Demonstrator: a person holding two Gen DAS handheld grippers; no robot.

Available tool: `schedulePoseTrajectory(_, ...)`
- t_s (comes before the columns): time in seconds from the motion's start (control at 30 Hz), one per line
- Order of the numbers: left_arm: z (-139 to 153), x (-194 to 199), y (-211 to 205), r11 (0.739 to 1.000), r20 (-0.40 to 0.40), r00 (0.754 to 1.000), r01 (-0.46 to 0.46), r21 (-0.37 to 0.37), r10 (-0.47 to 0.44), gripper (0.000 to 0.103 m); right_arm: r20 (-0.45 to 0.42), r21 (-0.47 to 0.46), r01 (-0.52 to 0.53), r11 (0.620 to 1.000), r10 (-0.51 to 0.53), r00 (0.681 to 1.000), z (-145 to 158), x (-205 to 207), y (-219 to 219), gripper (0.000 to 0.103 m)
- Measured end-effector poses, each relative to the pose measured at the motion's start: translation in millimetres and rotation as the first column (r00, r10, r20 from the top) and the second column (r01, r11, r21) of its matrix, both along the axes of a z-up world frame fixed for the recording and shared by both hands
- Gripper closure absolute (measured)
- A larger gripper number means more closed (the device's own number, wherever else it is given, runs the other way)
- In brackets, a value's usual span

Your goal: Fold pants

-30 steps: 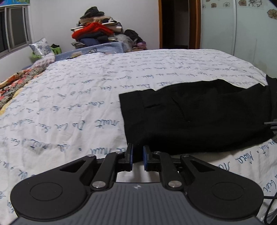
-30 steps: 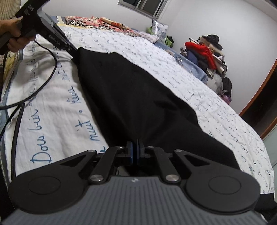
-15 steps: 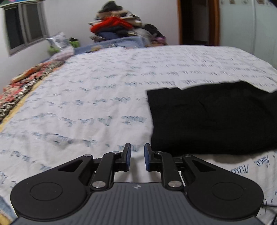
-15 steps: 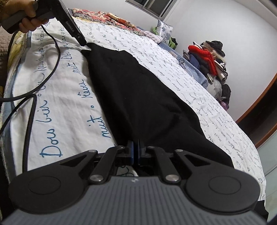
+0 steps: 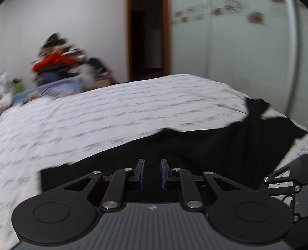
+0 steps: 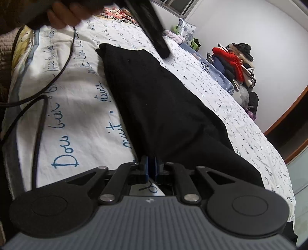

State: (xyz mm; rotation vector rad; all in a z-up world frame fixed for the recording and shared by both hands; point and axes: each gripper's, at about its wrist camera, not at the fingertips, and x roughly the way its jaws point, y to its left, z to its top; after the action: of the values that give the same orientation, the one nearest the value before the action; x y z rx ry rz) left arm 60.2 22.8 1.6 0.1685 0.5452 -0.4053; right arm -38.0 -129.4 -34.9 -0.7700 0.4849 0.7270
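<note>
Left wrist view: my left gripper (image 5: 152, 174) hangs with its jaws apart and nothing between them, low over the pants (image 5: 192, 152). The picture is blurred. The pants lie as a long black band across the near part of the bed (image 5: 115, 115), from the near left toward the far right, where a loose corner sticks up. A piece of the right gripper (image 5: 284, 178) shows at the right edge of this view, near the cloth.

Right wrist view: my right gripper (image 6: 151, 170) is clenched on the near edge of the pants (image 6: 157, 100); a bit of black cloth sits pinched between the blue pads. From there the pants run away up the bed (image 6: 80, 107), flat and laid double as far as I can tell, to a far end at the upper left. Part of the left gripper (image 6: 154, 36) reaches down just beyond that far end, held by the hand (image 6: 63, 13) at the top of the view. A cable (image 6: 40, 119) trails over the sheet on the left, apart from the pants.

I judge the cloth light, soft and limp, with no stiffness to carry a fold by itself, so it will sag and drag wherever it is not held. It looks thick enough not to slip from the pads. I would take it with the left gripper at a corner or on the hem at the free end, biting through all layers, so both ends lift together and the fold lands square.
</note>
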Motion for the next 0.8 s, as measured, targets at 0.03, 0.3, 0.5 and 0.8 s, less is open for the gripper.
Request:
schedulePoseTrajectory(0.03, -6, 1, -14, 0.999, 0.009, 1.0, 0.015, 0.032, -0.015, 0.084, -0.011, 0.009, -0.003, 1.0, 0.003, 1.0, 3, -2, -5, 0.092)
schedulePoseTrajectory(0.3, -49, -6, -72, 0.979, -0.064, 0.992, 0.121, 0.165, -0.112, 0.071, -0.024, 0.162, 0.24, 0.957, -0.239, 0.971, 44, 17, -79, 0.093)
schedulePoseTrajectory(0.5, -39, -11, -85, 0.971, -0.049, 0.986, 0.167, 0.169, -0.161, 0.071, -0.086, 0.261, 0.453, 0.853, -0.446, 0.891, 35, 55, -107, 0.089)
schedulePoseTrajectory(0.8, -30, -12, -123, 0.922, -0.078, 0.925, 0.377, 0.087, -0.371, 0.071, -0.118, 0.258, 0.535, 0.804, -0.524, 0.844, 37, 35, -132, 0.086)
